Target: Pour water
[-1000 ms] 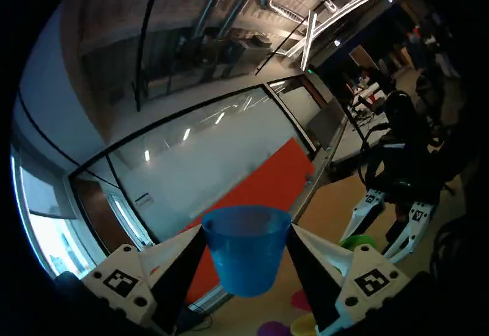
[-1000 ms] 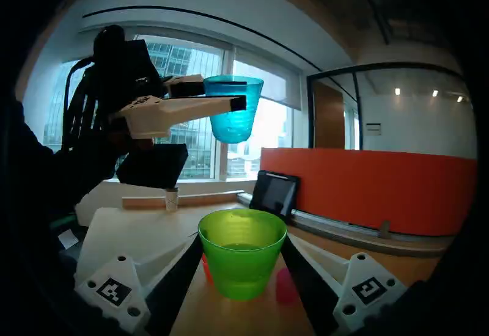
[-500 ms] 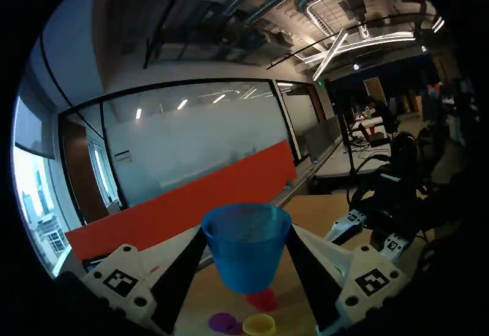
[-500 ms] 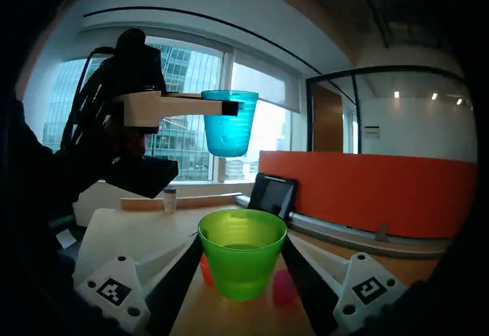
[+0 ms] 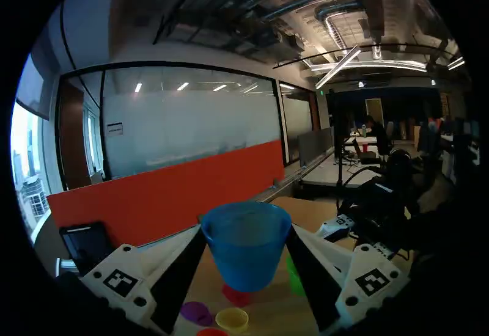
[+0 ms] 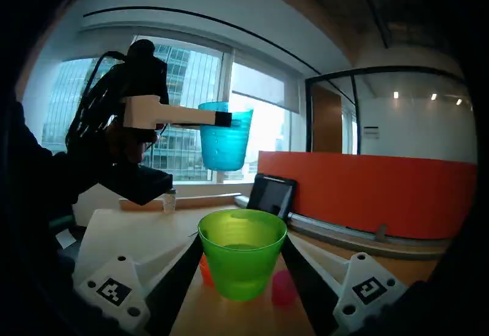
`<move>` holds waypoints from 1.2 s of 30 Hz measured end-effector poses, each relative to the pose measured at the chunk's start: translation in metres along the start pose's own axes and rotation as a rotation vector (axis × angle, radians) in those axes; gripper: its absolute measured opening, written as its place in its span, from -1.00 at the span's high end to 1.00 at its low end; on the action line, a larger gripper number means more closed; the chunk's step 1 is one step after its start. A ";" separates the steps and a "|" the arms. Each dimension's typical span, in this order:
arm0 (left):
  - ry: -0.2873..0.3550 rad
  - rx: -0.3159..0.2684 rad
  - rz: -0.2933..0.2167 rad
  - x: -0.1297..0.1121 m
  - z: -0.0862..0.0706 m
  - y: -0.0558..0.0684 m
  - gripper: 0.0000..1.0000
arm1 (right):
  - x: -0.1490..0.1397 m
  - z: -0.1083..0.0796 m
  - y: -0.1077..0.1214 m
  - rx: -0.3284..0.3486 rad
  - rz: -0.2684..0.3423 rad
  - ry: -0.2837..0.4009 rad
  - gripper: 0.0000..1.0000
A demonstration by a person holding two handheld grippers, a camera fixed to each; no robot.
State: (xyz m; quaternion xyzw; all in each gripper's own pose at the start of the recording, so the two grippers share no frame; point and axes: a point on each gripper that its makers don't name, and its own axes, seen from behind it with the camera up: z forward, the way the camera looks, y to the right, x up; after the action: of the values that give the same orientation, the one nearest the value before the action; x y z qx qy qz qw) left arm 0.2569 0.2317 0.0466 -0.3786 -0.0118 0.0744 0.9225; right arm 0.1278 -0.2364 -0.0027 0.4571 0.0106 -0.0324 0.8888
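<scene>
My left gripper (image 5: pixel 246 256) is shut on a blue cup (image 5: pixel 246 244), both fingers pressing its sides. In the right gripper view that blue cup (image 6: pixel 225 136) hangs upright in the air, up and to the left, held by the left gripper (image 6: pixel 211 118) and a hand behind it. My right gripper (image 6: pixel 242 262) is shut on a green cup (image 6: pixel 242 250) just above the wooden table (image 6: pixel 232 317); a little liquid shows at its bottom. The blue cup is higher than the green cup and left of it. In the left gripper view the right gripper (image 5: pixel 342 226) shows far off at the right.
Small coloured cups stand on the table: pink (image 6: pixel 283 287) and orange-red (image 6: pixel 206 270) behind the green cup; purple (image 5: pixel 197 313), yellow (image 5: pixel 231 320) and red (image 5: pixel 235 294) below the blue one. A dark tablet (image 6: pixel 275 194) leans before an orange partition (image 6: pixel 379 192). Windows lie behind.
The left gripper has levelled the blue cup from a tilt to upright and lowered it slightly. Its view has swung down from the ceiling toward the table. The right gripper and green cup stayed still.
</scene>
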 end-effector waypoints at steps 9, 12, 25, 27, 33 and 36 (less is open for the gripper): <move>-0.017 0.001 -0.012 -0.028 -0.006 -0.001 -0.75 | -0.001 -0.006 0.009 -0.020 0.006 -0.019 -0.79; -0.027 0.003 -0.027 -0.043 -0.008 -0.002 -0.75 | -0.004 -0.011 0.013 -0.029 0.005 -0.032 -0.79; -0.074 -0.001 -0.064 -0.102 -0.017 0.004 -0.76 | -0.015 -0.038 0.036 -0.087 0.008 -0.085 -0.79; -0.089 0.003 -0.060 -0.112 -0.019 0.004 -0.76 | -0.016 -0.042 0.040 -0.095 0.008 -0.093 -0.79; -0.129 0.002 -0.049 -0.139 -0.021 0.009 -0.76 | -0.021 -0.052 0.047 -0.108 0.003 -0.120 -0.79; -0.142 -0.005 -0.048 -0.148 -0.021 0.014 -0.76 | -0.025 -0.056 0.048 -0.108 0.003 -0.135 -0.79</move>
State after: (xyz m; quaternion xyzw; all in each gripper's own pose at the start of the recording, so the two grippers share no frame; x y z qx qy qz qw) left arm 0.1102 0.2050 0.0273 -0.3742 -0.0865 0.0791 0.9199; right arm 0.1065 -0.1624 0.0050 0.4052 -0.0484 -0.0615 0.9109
